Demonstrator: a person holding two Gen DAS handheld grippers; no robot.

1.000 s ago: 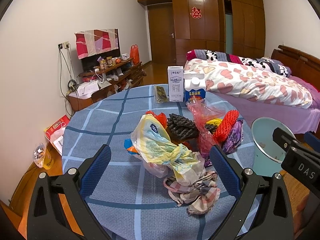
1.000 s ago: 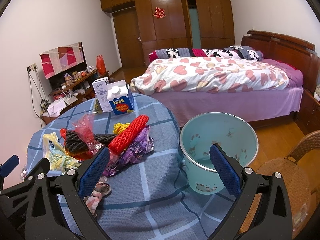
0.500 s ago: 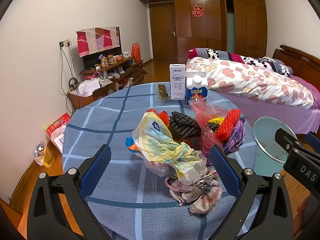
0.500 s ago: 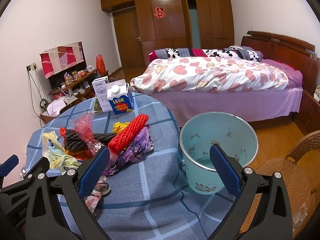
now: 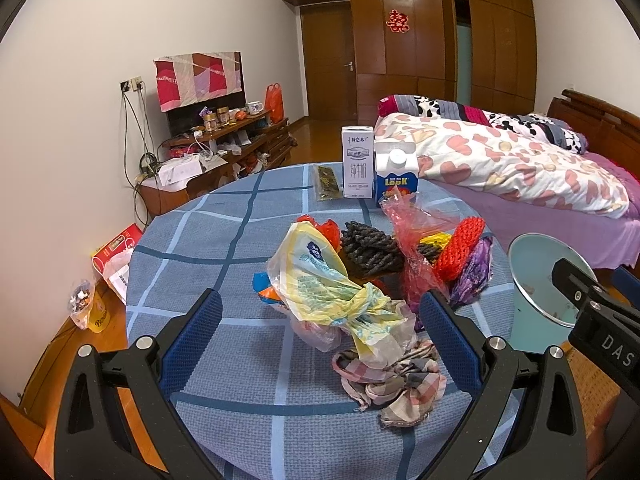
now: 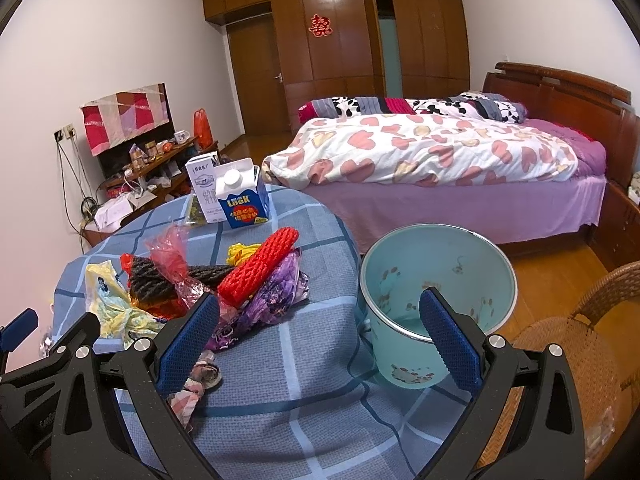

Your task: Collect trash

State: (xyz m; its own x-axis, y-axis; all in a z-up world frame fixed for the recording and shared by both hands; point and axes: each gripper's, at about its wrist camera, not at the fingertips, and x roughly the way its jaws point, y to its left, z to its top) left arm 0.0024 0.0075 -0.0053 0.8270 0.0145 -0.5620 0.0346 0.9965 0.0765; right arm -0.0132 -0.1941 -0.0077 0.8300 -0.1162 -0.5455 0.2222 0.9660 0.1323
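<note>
Looking along the left tool (image 5: 320, 316) — pads spread wide apart, gripping nothing, hanging above the near part of the desk (image 5: 224, 240). Lying straight ahead between the pads: a crumpled yellow plastic bag (image 5: 332, 292), touching a checked rag (image 5: 394, 372) at the near edge. Piling up behind them: a dark knobbly net (image 5: 370, 246), a red plastic wrapper (image 5: 408, 232), a red foam net (image 5: 460, 246) and a purple wrapper (image 5: 474, 270). Standing upright at the far edge, side by side: a white milk carton (image 5: 357, 162) and a blue carton (image 5: 396, 178). Peeking in at the right, beside the desk: the blue bin (image 5: 532, 256).

Looking along the right tool (image 6: 318, 330) — likewise spread wide and holding nothing, hovering over the desk's edge, with the bin (image 6: 436, 264) close beside the desk and seeming nearly bare inside.

Judging the handling: bags and wrappers probably feather-light, limp and slippery, so pinching a bunched, twisted fold of the yellow bag seems wiser than a flat face; foam net likely soft and springy, taking a squeeze across its middle; rag floppy, trailing when lifted. Cartons looking stiffer, weight impossible to tell.
</note>
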